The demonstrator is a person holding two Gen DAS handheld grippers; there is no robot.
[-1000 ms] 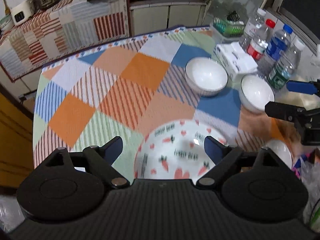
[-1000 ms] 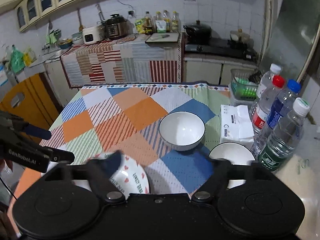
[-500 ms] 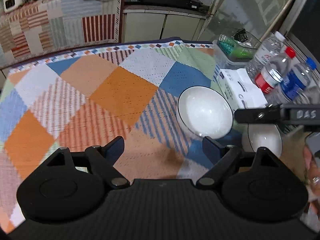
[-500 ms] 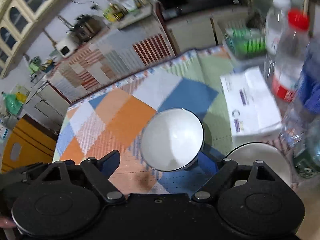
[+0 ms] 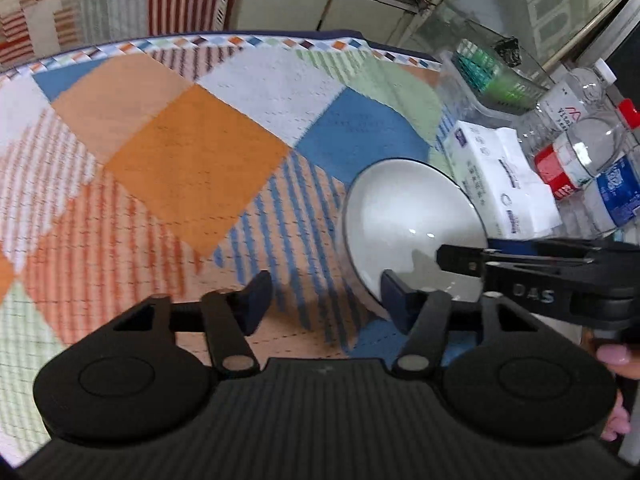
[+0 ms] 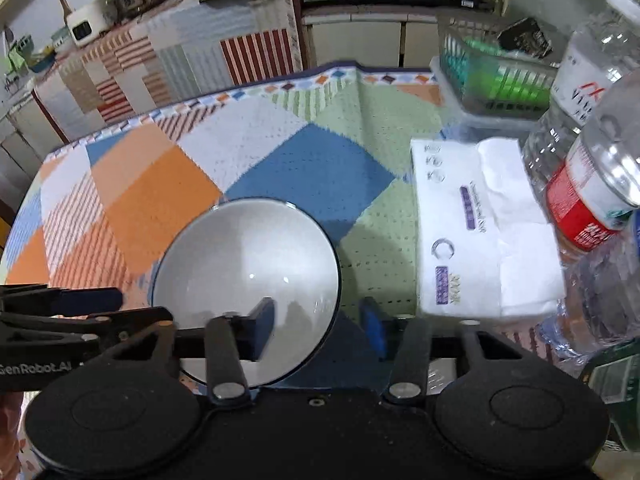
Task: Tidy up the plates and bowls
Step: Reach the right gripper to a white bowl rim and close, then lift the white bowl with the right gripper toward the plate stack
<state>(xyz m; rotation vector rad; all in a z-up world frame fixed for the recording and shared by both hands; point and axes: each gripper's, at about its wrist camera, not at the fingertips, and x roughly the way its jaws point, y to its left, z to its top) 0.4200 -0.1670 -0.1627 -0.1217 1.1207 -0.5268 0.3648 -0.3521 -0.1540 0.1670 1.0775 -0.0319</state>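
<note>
left hand-held gripper (image 5: 324, 300) hangs low over the patchwork cloth (image 5: 192, 152) on the counter, jaws spread wide and gripping nothing, its right finger just at the near-left edge of the white bowl (image 5: 408, 224). the bowl sits upright on the cloth, on the blue and striped patches, and it looks hollow and clean inside. in the right wrist view the right hand-held gripper (image 6: 318, 330) straddles that bowl's (image 6: 248, 276) near-right rim: left finger inside the bowl, right finger outside it, jaws apart and not yet pinching. just beside the bowl to the right lies a white tissue pack (image 6: 480, 224), then a cluster of clear water bottles (image 6: 592, 184), with a green basket (image 6: 496, 76) behind them.
</note>
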